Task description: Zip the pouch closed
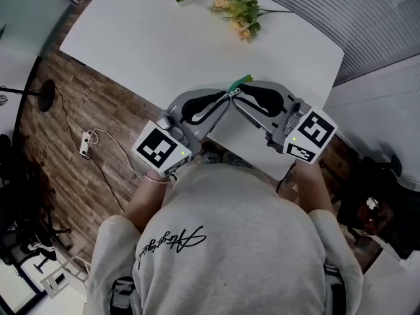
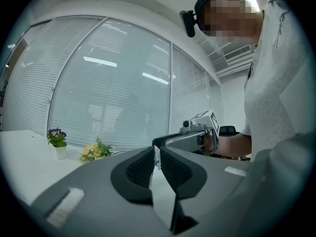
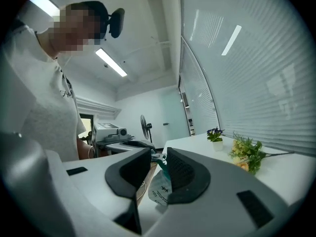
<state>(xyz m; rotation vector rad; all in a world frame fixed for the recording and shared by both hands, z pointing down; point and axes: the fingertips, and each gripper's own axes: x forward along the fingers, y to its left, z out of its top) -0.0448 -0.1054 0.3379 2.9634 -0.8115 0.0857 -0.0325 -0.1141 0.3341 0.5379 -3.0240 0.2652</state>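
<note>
Clamps pouch (image 3: 158, 191) in left gripper (image 2: 157, 157), zip pull (image 3: 157, 156) in right gripper (image 1: 240, 95), above table's (image 1: 164, 38) near edge; apparently needs steady draw next.

Looking down, I see only a green tip of the pouch (image 1: 240, 82); my left claw (image 1: 222, 100) and right claw (image 1: 245, 98) hide the rest.
</note>
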